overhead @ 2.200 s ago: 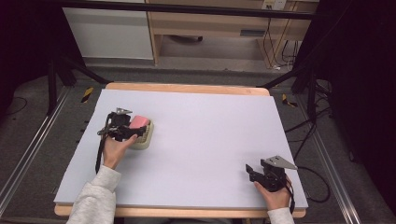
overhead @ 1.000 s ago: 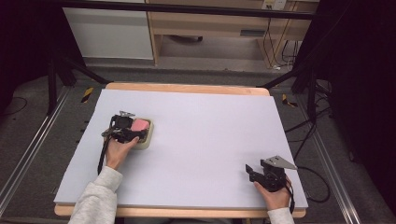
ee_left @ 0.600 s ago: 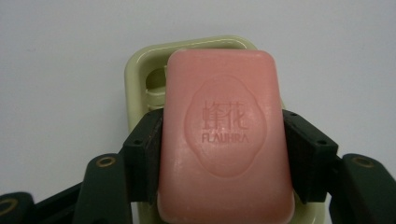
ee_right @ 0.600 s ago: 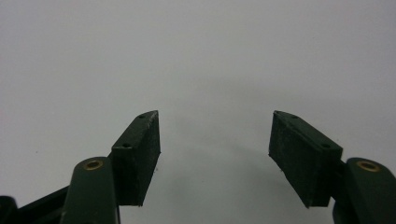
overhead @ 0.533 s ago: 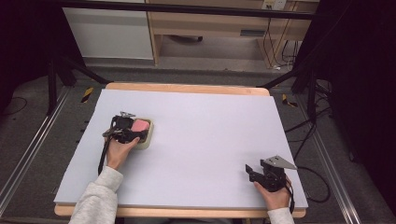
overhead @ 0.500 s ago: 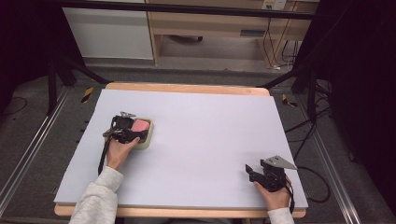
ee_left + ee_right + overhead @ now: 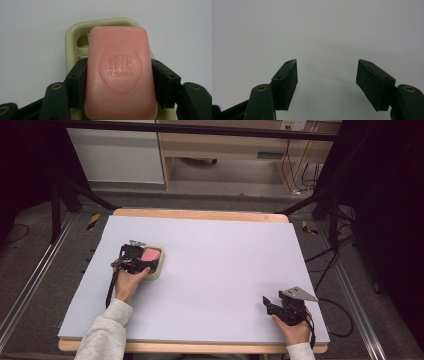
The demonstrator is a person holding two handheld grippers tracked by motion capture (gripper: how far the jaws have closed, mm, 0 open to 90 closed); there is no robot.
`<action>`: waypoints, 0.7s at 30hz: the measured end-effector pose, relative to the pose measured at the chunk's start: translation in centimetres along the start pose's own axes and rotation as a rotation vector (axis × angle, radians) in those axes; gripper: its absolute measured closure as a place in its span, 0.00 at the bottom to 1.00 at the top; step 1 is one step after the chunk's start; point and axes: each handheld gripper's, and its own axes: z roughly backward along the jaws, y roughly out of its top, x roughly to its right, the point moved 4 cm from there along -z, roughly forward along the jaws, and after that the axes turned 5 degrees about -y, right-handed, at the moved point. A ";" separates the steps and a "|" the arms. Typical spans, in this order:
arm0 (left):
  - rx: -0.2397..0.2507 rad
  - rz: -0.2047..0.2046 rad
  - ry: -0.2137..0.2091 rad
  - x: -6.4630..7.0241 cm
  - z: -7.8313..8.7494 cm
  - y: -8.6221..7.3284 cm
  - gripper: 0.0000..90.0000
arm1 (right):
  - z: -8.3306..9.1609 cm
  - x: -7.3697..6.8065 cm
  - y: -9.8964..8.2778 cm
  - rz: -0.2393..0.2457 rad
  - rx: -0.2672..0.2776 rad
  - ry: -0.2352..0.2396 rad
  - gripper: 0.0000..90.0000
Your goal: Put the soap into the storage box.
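Pinching a pink bar of soap [image 7: 119, 75] by its two long sides, the left gripper [image 7: 119, 82] has both black pads [image 7: 77, 82] pressed flat against the bar in the left gripper view. The soap's face carries a scalloped oval stamp with two characters and the letters FLAUHRA (raised or pressed in, hard to say which). Behind and under it sits a pale yellow-green soap dish [image 7: 72, 40], its rim curving across the upper middle of the frame and a ribbed inner floor showing at the bar's left edge. Whether the soap rests on the dish or hangs just above it cannot be told.

From the high view, the left gripper [image 7: 141, 261] lies in the left half of the frame, over the dish [image 7: 156, 272], with the pink soap [image 7: 151, 255] showing beside the black body. The left hand [image 7: 127, 282] grips it from below, a grey sleeve [image 7: 102, 335] running down to the bottom edge. All of this sits on a white sheet [image 7: 220, 265] that covers a wooden-edged table [image 7: 200, 215].

At the lower right of the high view, the right hand [image 7: 295, 330] holds the right gripper [image 7: 267, 303], well apart from the dish, its grey three-cornered plate on top. In the right gripper view the right gripper [image 7: 327, 80] has its jaws spread wide, with bare white surface between them.
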 end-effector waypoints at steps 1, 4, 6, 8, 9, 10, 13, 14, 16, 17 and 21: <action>0.000 0.001 0.000 0.0 0.0 0.0 0.41 | 0.0 0.0 0.0 0.000 0.000 0.001 0.37; -0.001 0.004 0.000 0.0 0.0 0.0 0.41 | 0.0 0.0 0.0 0.002 0.001 0.000 0.37; -0.001 0.006 0.000 0.0 0.0 0.0 0.41 | 0.0 0.0 0.0 0.001 0.000 0.001 0.37; -0.002 0.006 0.000 0.0 0.0 0.0 0.41 | 0.0 0.0 0.0 0.003 0.001 0.000 0.37; -0.003 0.006 0.000 0.0 0.0 0.0 0.41 | 0.0 0.0 0.0 0.002 0.000 0.000 0.37; -0.004 0.006 0.000 0.0 0.0 0.0 0.41 | 0.0 0.0 0.0 0.002 0.001 0.000 0.37; 0.018 0.007 -0.007 0.0 0.4 0.2 0.38 | 0.1 0.0 0.0 0.001 0.001 0.001 0.37; 0.029 0.008 -0.005 0.0 0.6 0.3 0.36 | 0.1 0.0 0.0 0.001 0.001 0.002 0.37; 0.045 0.011 -0.012 0.0 1.0 0.5 0.37 | 0.1 0.0 0.0 0.001 0.002 0.002 0.37; 0.055 0.014 -0.013 0.0 1.3 0.6 0.37 | 0.1 0.0 0.0 0.001 0.002 0.002 0.37; 0.073 0.015 -0.011 -0.1 1.8 0.7 0.36 | 0.1 0.0 0.0 0.000 0.003 0.002 0.37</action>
